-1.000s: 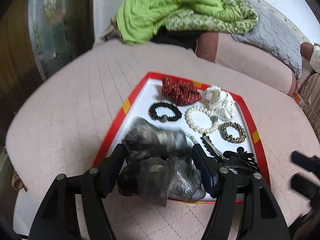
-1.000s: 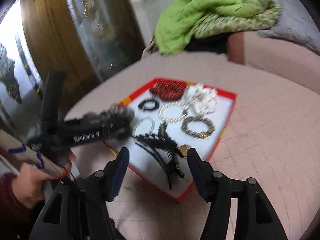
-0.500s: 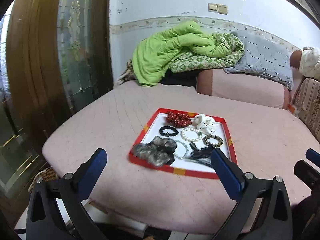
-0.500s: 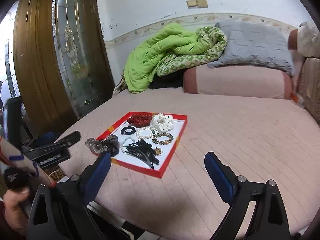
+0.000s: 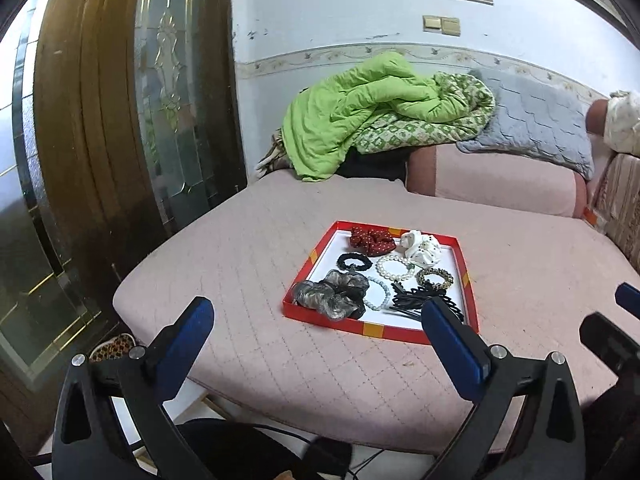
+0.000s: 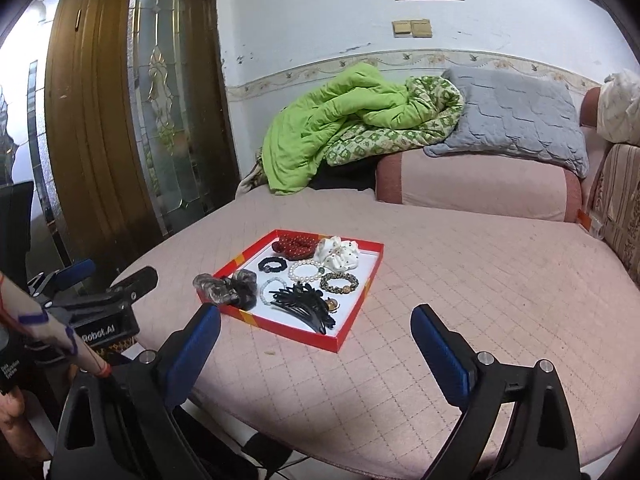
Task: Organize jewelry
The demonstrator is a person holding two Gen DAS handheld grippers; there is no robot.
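— Where do the hands stand?
— The left gripper (image 5: 316,322) hangs over the near edge of the pink quilted bed (image 5: 224,264), tilted down, jaws spread wide with nothing between them. The right gripper (image 6: 316,328) sits the same way — wide apart, empty.
— And the jewelry?
— In the red tray (image 5: 308,260) on the bed, ahead of both: a grey scrunchie (image 5: 332,292) at its near-left corner, black hair clips (image 5: 416,300) to the right, a pearl bracelet (image 5: 394,268) in the middle.
— What changed?
— A second ago the left jaws were around the grey scrunchie; now both grippers have pulled back and up, and the scrunchie lies in the tray.
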